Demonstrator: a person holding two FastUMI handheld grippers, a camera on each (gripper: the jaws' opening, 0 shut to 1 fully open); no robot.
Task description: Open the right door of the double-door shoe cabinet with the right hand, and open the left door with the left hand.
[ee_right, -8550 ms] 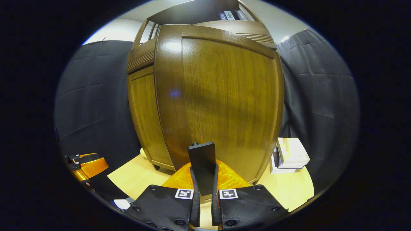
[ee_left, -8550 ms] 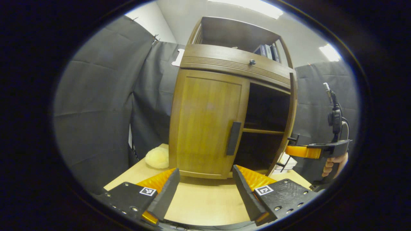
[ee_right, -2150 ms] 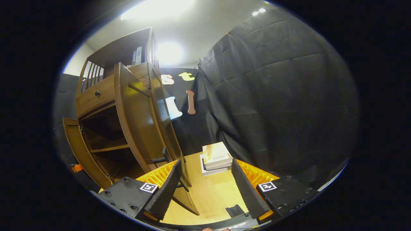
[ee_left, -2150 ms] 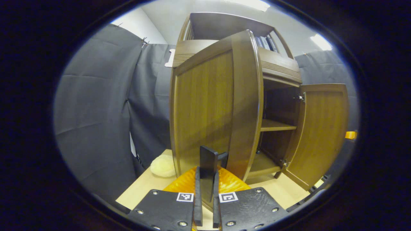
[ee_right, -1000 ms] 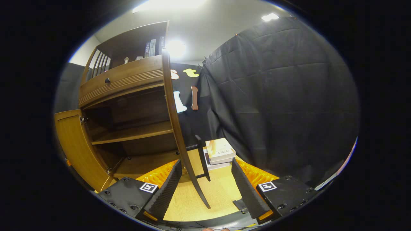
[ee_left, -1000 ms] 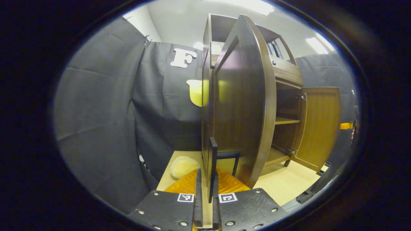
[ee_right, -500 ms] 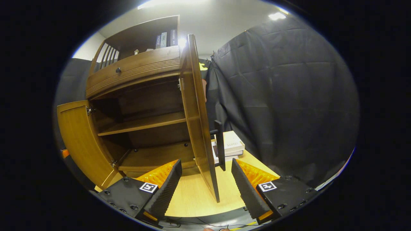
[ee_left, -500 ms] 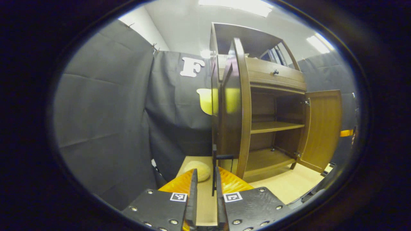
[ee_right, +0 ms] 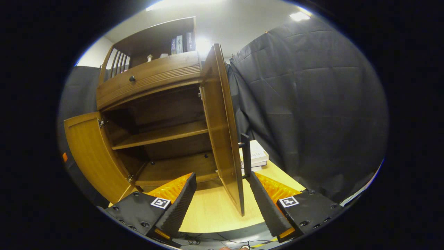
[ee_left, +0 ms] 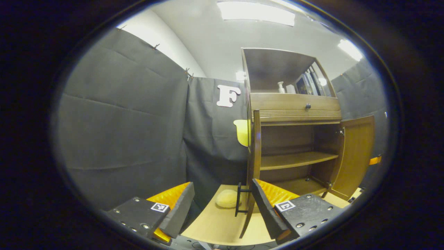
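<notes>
With both grippers spread open and gripping nothing, the left door (ee_left: 256,163) and right door (ee_right: 222,128) stand swung wide; rigid, hinged panels, best gripped by their dark bar handles (ee_right: 246,154).

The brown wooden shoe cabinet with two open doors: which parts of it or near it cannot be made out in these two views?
- Stack of pale books, right gripper view: the open right door covers most of it.
- Dark books on the top shelf, left gripper view: too small to count.
- Lower compartment floor, left gripper view: the left gripper hides part of it.
</notes>
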